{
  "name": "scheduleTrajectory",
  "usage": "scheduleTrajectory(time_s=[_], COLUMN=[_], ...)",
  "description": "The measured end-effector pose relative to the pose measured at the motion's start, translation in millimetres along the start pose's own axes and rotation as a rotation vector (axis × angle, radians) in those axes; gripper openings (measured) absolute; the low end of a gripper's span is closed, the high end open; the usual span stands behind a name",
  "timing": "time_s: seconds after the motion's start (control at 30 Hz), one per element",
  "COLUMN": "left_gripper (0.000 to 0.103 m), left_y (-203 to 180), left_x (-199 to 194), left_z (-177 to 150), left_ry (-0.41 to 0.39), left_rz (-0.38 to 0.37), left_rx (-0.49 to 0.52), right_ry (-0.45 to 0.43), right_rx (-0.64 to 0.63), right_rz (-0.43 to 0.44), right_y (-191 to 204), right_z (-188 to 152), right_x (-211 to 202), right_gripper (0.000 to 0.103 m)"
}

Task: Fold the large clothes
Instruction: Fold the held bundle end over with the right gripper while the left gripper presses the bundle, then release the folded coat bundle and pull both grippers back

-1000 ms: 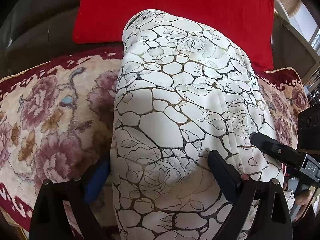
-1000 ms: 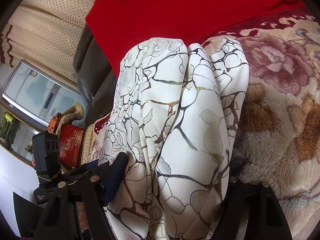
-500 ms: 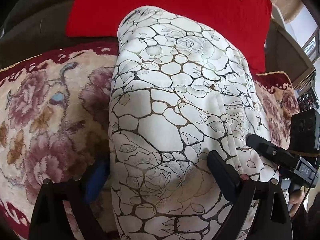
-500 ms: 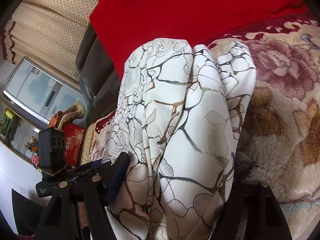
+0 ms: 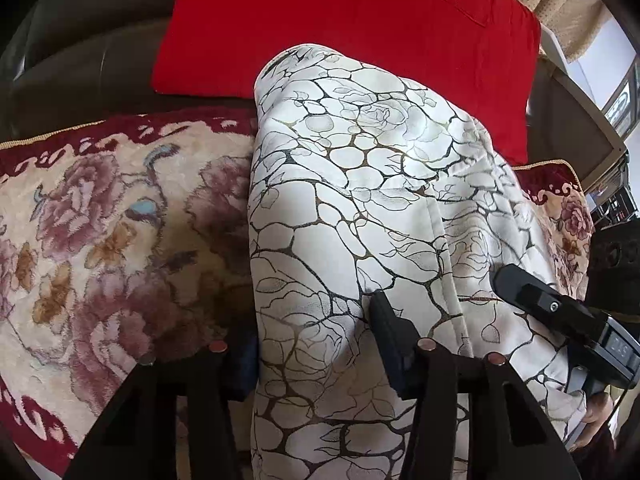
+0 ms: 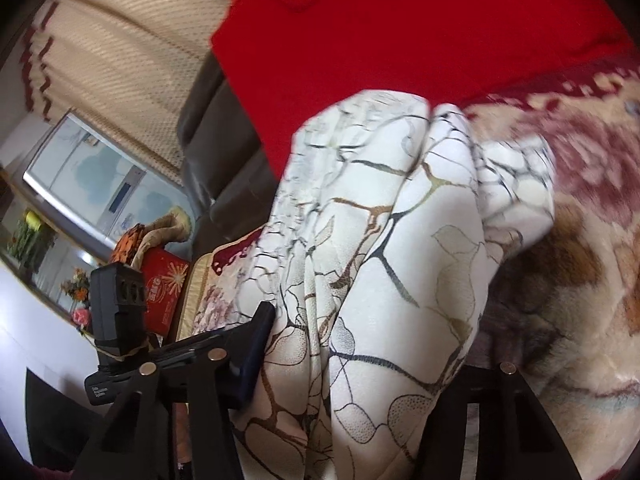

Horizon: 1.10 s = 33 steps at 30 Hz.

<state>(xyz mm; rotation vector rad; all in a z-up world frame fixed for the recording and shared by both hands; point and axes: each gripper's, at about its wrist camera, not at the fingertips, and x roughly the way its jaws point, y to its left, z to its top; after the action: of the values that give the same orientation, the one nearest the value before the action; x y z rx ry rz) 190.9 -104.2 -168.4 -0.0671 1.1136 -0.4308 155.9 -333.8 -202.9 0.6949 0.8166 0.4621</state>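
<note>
White fabric with a brown-black cracked-line and rose print — the folded garment (image 5: 352,248) — is lying bunched on the floral plush seat cover (image 5: 100,240), its far end reaching the red cushion (image 5: 360,28) against the dark leather sofa back (image 5: 80,48).

Left gripper (image 5: 316,344): jaws have just been closing; both fingers are now pressing into the near edge of the cloth, pinching a thick fold between them.

Right gripper (image 6: 360,364): jaws likewise have just been closing — the left finger is digging into the cloth, the right finger is mostly hidden behind it; the gathered end is being clamped. This view is motion-blurred.
</note>
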Motion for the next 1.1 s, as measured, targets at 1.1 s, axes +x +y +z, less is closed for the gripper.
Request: scheduleTrajectory(time_s=[1.1], left_gripper=[0.072], left_y=[46.4], left_x=[-91.8], left_z=[-26.1], left_ry=[-0.208], left_rz=[0.476], left_rx=[0.042], right_ry=[-0.027], right_rx=[-0.35], right_rz=[-0.265], right_y=[102.9], right_z=[-15.9], right_x=[-0.6], right_gripper=[0.066])
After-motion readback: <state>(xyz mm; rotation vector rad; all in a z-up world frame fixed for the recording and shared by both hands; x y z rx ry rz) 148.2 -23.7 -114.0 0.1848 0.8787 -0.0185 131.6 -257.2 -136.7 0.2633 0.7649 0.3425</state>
